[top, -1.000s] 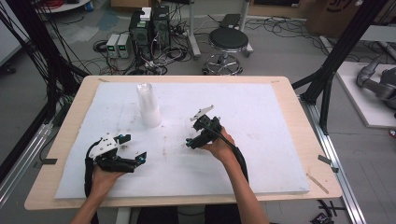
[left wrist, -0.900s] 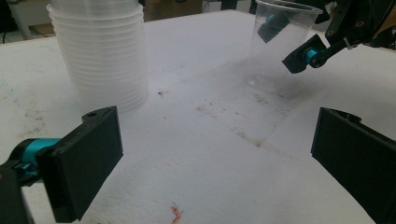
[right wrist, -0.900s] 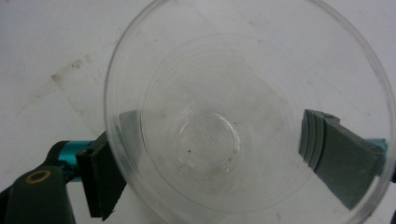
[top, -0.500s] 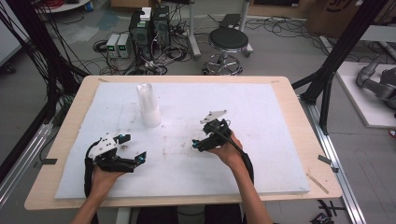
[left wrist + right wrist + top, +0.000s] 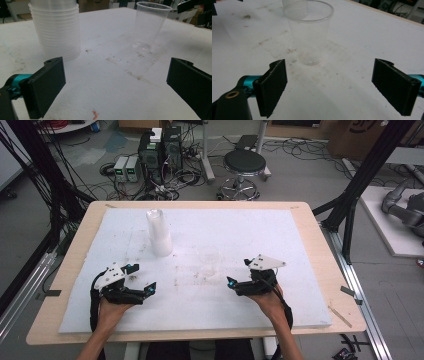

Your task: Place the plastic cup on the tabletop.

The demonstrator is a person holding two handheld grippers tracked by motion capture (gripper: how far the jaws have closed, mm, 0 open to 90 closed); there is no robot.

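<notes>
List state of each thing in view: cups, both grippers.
single clear cup: upright, empty, standing alone on the table, not held
stack of cups: upright, nested, untouched
left gripper: open, empty, low over the table
right gripper: open, empty, facing the single cup

We see a light wood table (image 5: 320, 235) w/ a white foam board (image 5: 240, 235) covering most of the top; wood shows round the edges. Board is stained & scuffed near the middle. On it, upright: a stack of clear plastic cups (image 5: 159, 234) at back left, & a single clear cup (image 5: 308, 32) just beside, apart.
</notes>
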